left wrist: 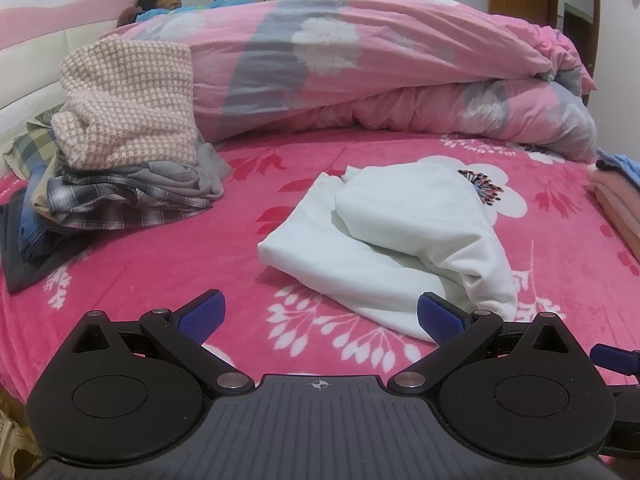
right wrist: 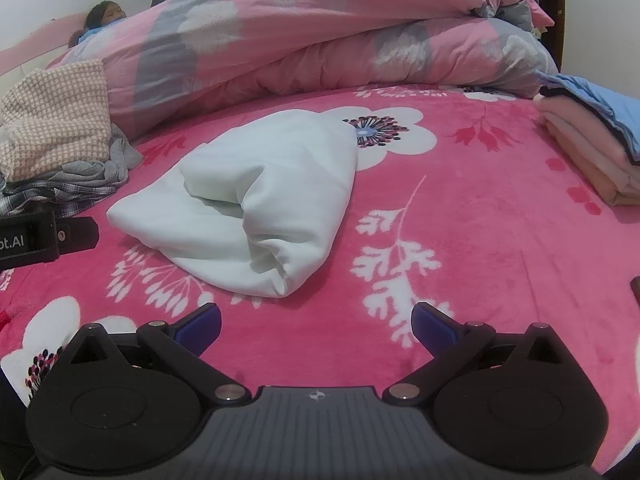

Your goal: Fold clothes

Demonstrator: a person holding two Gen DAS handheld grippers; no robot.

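Both the left tongs [left wrist: 319, 316] and right tongs [right wrist: 316, 326] gape empty over the bed [right wrist: 500, 220], while mid-frame the white garment [right wrist: 256, 196] lies bunched — soft, light, limp — best pinched at its near folded edge.

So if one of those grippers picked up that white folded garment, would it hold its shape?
Probably not. The white garment lies in soft, rounded folds, so it looks floppy and would likely droop and unfold from a single pinch. It seems light. The fuzzy pink blanket beneath may drag on it if pushed.
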